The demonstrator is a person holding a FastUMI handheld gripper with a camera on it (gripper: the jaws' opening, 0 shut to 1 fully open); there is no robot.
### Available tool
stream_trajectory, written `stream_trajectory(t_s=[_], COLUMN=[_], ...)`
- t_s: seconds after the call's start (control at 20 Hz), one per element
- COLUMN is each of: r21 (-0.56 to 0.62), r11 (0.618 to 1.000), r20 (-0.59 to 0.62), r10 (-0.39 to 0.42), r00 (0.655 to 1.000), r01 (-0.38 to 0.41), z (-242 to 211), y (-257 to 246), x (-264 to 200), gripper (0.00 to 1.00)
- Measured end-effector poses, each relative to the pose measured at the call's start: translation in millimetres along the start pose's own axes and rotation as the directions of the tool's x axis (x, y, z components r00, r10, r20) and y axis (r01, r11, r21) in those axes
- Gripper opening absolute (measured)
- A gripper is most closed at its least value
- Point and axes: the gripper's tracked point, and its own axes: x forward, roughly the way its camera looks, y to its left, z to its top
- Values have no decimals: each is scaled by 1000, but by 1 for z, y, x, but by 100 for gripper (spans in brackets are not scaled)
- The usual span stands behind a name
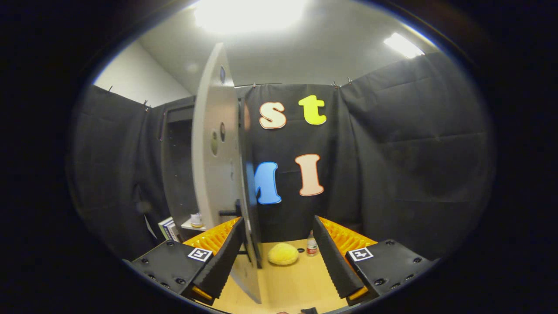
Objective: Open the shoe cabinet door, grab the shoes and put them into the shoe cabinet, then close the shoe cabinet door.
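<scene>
The shoe cabinet (pixel 176 174) stands dark and open beyond my left finger. Its pale door (pixel 213 131) is swung out towards me and I see it nearly edge-on. The door's lower edge passes between my fingers, close beside the left one. A black handle (pixel 229 213) sticks out of the door just above the left fingertip. My gripper (pixel 277 220) is open, with a wide gap and no finger pressing on anything. A yellow fuzzy shoe (pixel 283 254) lies on the wooden table (pixel 283 288) between and just ahead of the fingers.
A small bottle (pixel 311 245) stands on the table beside the right finger, right of the shoe. Books (pixel 168 229) and a cup (pixel 196 219) on a white ledge sit low by the cabinet. Black cloth walls close in behind and to the right.
</scene>
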Motion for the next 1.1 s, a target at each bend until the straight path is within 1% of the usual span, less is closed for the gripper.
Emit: stream_trajectory(t_s=[0.1,0.25,0.4,0.5,0.55,0.6,0.65,0.85,0.95,1.1], r21=[9,64,99,102,82,54,32,3,5,40], r11=[999,994,985,980,983,989,994,1000,1000,999], r20=[-12,-34,-66,-96,-112,-122,-130,-127,-127,-133], r10=[31,92,148,182,173,141,110,5,-14,-18], r00=[999,995,987,979,979,982,985,992,992,991], r01=[-31,-90,-141,-173,-164,-135,-106,-4,15,23], z=[-7,-16,-26,-35,-40,-46,-47,-47,-47,-50], y=[-11,-11,3,26,31,28,25,29,37,65], x=[21,48,63,70,70,71,64,58,53,38], gripper=[97,97,97,97,97,97,95,95,95,95])
